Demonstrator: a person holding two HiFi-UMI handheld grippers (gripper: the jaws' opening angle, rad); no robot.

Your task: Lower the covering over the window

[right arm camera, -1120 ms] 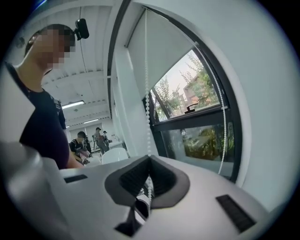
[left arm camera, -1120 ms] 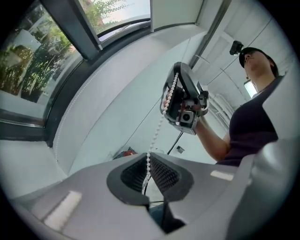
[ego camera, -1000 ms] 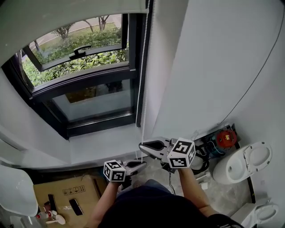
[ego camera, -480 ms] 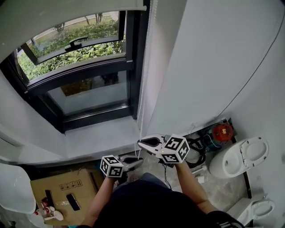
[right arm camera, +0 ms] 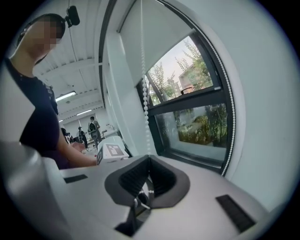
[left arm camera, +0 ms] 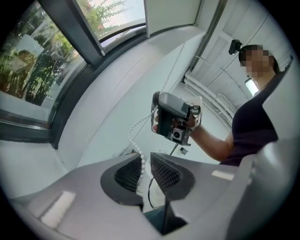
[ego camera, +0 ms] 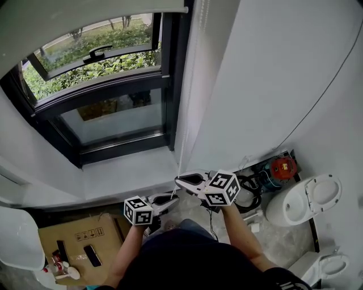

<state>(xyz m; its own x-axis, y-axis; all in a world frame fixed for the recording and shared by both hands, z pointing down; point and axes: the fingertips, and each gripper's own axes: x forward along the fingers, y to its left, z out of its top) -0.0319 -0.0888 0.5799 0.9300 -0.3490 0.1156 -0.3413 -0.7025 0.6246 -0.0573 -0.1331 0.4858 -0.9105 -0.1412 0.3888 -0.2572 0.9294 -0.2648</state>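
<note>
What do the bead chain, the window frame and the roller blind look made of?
Bead chain: probably white plastic, going by its small, smooth, round beads.
Window frame: likely painted or anodised metal, with slim, straight, matte-black profiles.
Roller blind: seemingly off-white fabric. It is a flat, dull sheet, though any weave is too fine to see.

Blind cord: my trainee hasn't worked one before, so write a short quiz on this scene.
1. True or false: the blind covers the whole window.
2. The right tool is shut on: A) the cord B) a cup C) nothing?
3. Which fixture stands on the floor at the head view's right edge?
Key: 1 false; 2 A; 3 toilet.
</note>
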